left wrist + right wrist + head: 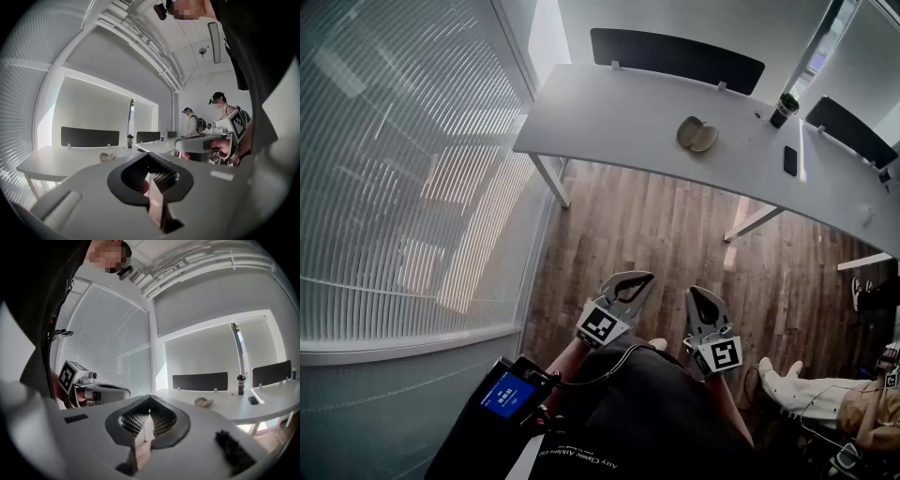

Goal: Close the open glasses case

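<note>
The open glasses case (697, 134) is a beige clamshell that lies far off on the long white table (609, 122). It also shows small in the left gripper view (108, 157) and the right gripper view (203, 402). Both grippers are held close to the person's body over the wooden floor, well short of the table. My left gripper (643, 277) has its jaws together with nothing between them. My right gripper (697, 292) is likewise shut and empty. Each gripper sees the other beside it: the right gripper (206, 140) and the left gripper (93, 389).
A dark bottle (784, 109) and a black phone (790, 160) sit on the table right of the case. Black divider panels (675, 54) line its far edge. A blind-covered glass wall (403, 169) runs along the left. Other people stand behind (191, 123).
</note>
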Available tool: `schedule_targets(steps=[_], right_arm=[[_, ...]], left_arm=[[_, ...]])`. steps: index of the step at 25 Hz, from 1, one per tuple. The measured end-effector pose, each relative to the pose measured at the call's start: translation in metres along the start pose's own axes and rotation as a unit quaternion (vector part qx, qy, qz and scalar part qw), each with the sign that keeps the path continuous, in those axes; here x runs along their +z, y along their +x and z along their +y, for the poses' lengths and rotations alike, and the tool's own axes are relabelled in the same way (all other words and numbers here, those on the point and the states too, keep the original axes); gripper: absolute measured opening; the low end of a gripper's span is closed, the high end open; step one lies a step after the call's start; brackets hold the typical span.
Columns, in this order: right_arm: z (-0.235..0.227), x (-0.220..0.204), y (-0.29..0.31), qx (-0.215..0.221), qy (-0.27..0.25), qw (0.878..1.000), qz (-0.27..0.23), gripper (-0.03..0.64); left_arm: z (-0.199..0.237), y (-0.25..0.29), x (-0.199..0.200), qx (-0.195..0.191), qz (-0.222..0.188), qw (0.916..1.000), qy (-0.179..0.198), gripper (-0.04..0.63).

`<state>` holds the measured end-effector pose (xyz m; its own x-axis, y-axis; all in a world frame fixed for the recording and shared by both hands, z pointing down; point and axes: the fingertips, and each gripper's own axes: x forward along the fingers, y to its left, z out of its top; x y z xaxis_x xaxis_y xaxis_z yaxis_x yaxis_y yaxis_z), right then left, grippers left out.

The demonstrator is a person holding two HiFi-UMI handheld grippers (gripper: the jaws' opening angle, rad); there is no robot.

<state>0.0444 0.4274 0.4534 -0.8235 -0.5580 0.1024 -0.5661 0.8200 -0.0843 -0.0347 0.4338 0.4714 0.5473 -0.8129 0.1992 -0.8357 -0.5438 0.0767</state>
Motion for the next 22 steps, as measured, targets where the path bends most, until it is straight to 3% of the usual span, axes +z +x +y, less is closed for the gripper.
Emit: schedule_targets(steps=[6,17,22], right_arm=[[0.007,0.008,-0.003,-0.009,-0.025,1.000,0.008,0.005],[0.022,0.006,0.017,-0.008,-0.019,1.000,0.020,0.005],[0.037,-0.001,0.029,0.001,-0.026,0.999,0.025,0.005]], left_arm=[[-0.014,0.004,0.011,-0.012,-0.034,0.9993,0.003,0.007],[0.002,-0.015,0.006,-0.007,-0.033,0.9994,-0.006,0.006],[0.016,-0.029,-0.002,-0.011,-0.033,0.9992,0.016,0.006]])
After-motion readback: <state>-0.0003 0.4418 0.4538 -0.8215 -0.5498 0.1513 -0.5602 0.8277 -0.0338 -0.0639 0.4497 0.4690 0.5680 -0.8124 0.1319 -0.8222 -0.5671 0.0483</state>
